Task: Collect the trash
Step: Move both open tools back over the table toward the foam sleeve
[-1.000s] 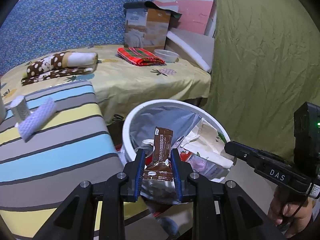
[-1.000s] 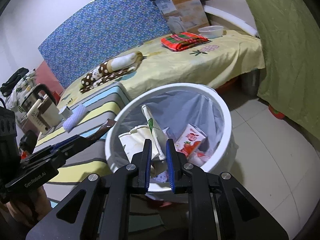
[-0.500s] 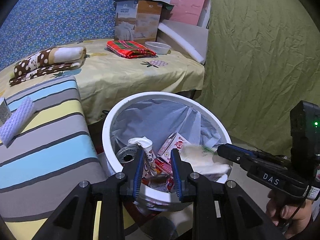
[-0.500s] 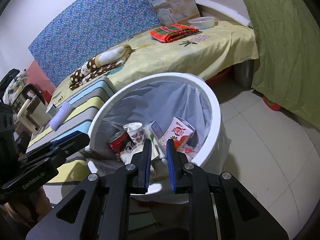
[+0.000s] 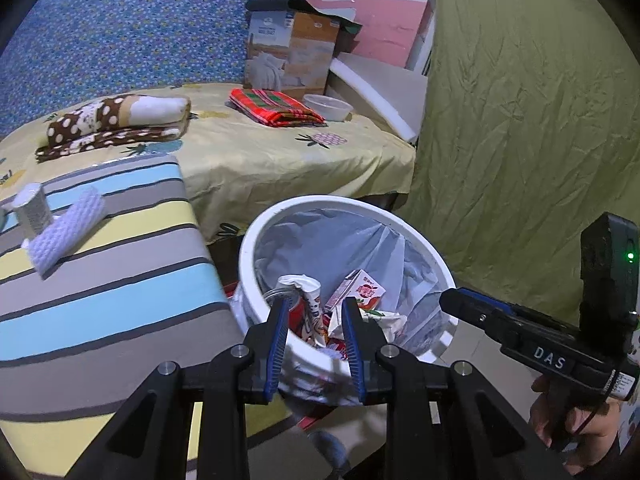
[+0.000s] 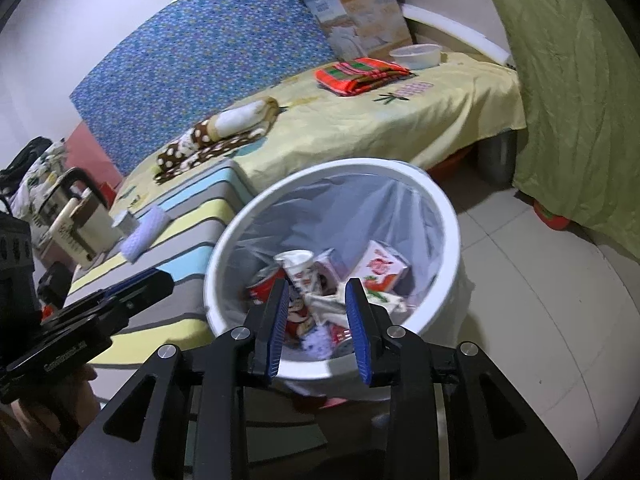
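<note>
A white bin (image 5: 256,240) with a pale grey liner stands on the floor beside the striped bench. Inside lie a red-and-white carton (image 5: 360,290), a crushed paper cup (image 5: 304,284), a red can (image 6: 264,284) and crumpled white paper. My left gripper (image 5: 314,312) hovers over the bin's near rim, its jaws a little apart with nothing between them. My right gripper (image 6: 316,292) hangs over the near rim too, its jaws opening and nothing between them. Each gripper shows at the other view's edge: the right gripper (image 5: 452,298) and the left gripper (image 6: 160,280).
A striped bench (image 5: 100,280) left of the bin carries a white foam sleeve (image 5: 68,232) and a small wrapped cup (image 5: 34,208). Behind is a bed with a yellow sheet (image 5: 260,152). A green curtain (image 5: 520,140) hangs at right. A kettle (image 6: 76,216) stands far left.
The brown sachet that my left gripper held is gone from its jaws. The white paper has sunk lower in the bin. My right gripper's jaws have spread apart.
</note>
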Demonstrator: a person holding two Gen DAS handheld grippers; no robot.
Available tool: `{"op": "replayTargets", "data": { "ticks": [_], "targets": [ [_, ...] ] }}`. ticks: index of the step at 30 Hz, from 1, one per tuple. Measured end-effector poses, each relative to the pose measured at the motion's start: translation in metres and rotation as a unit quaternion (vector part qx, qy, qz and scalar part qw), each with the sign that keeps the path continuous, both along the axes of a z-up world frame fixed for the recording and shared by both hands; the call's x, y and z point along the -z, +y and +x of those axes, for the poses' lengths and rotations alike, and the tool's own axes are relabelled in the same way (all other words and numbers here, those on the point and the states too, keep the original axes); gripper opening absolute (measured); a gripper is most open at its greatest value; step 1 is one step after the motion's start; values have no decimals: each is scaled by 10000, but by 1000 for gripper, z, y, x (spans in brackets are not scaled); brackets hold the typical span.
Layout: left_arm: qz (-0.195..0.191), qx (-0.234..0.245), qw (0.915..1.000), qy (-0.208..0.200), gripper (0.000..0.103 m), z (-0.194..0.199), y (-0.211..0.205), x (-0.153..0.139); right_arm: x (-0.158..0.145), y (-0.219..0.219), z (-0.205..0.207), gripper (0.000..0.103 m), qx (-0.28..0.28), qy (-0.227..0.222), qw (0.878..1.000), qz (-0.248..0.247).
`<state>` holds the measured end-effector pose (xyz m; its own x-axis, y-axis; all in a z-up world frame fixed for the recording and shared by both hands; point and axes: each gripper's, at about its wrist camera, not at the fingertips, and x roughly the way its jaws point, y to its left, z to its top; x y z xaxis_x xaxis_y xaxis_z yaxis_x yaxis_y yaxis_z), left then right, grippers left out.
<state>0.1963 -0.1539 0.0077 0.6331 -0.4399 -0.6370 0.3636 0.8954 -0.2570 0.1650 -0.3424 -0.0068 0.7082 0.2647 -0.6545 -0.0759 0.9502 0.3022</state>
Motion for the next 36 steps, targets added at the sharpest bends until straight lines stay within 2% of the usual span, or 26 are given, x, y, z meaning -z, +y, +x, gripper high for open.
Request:
{"op": "replayTargets", "data": {
  "ticks": [13,36],
  "targets": [
    [146,-538,9981,-265,27,-49,50,-20,-20,56,-22,32,-770,-361,9962,-202],
    [166,-1401,9893,-379,27,-90,133,-26,-25,126,-34,32,-1514,-355,9873,-312]
  ]
}}
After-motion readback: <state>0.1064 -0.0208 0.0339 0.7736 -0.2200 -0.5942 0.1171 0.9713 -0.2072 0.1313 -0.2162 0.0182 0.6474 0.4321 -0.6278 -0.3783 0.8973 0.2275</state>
